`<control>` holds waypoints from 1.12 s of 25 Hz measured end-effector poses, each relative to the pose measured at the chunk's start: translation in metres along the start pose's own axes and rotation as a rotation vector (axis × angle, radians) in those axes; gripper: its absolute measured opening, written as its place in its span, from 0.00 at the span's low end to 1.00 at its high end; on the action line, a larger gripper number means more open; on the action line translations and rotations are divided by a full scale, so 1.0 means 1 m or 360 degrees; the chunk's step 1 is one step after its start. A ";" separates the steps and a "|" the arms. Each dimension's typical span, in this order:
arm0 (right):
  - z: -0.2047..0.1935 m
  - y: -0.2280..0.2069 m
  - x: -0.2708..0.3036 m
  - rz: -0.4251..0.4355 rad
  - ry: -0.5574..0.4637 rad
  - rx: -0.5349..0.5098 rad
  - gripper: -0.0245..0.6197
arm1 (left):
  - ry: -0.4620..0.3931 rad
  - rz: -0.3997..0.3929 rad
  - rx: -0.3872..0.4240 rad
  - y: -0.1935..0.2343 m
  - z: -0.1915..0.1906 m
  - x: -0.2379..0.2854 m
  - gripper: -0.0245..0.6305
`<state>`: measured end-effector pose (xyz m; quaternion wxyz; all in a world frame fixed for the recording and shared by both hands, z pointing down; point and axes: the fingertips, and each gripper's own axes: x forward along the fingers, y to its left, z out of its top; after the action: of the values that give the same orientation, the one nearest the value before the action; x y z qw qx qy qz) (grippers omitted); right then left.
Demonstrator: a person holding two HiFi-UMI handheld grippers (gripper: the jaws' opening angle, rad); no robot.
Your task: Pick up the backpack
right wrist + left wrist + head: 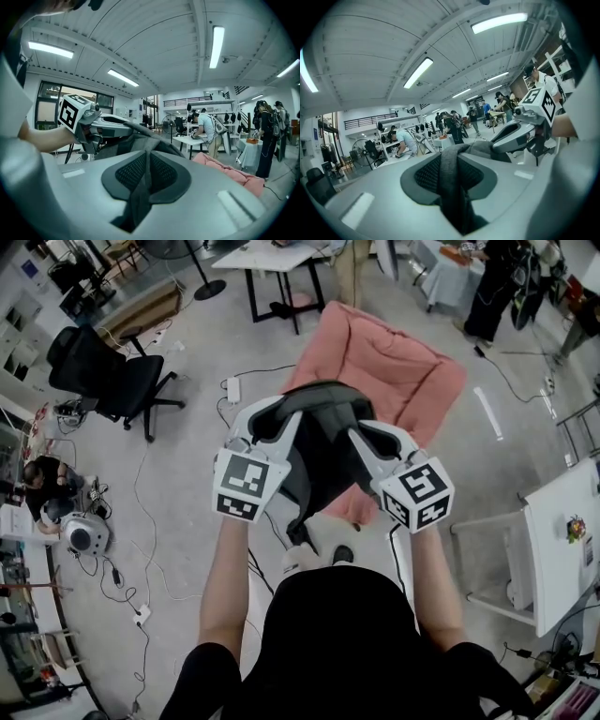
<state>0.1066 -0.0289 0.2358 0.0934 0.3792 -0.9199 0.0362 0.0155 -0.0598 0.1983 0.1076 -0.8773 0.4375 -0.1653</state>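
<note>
Hanging between both grippers, the dark grey backpack (pixel 323 460) is up in front of the person, over the pink cushion (pixel 394 371) that lies on the floor (pixel 187 427). And look at the grip: the left gripper (pixel 270 425) has its jaws closed down on a grey shoulder strap (pixel 449 178), the webbing pinched between the pads and running up and over the top of them in the left gripper view. Same story on the other side. The right gripper (pixel 375 437) is clamped on its own strap (pixel 140 187), jaws nearly together with only the fabric between them. The two tools sit near each other at about the same height, each showing in the other's view, and the bag's body sags below and between them. So the grasp looks done on both sides, and by the look of it the bag's weight is on the straps and not on the cushion, though its underside is hidden behind the bag itself. What is left, if anything, seems small: carry it clear and hold it steady without a strap slipping out.
</note>
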 end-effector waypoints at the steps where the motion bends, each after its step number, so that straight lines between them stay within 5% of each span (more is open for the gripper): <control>1: 0.003 -0.001 -0.001 0.0002 -0.0008 -0.0006 0.10 | -0.0009 0.0004 0.0003 0.001 0.004 -0.001 0.16; 28: 0.053 0.003 -0.014 -0.0016 -0.0144 -0.0059 0.10 | -0.0130 0.0054 0.0093 0.019 0.058 -0.016 0.15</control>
<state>0.1064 -0.0243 0.1812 0.0588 0.3834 -0.9217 0.0014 0.0153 -0.0554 0.1353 0.1538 -0.8722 0.4426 -0.1402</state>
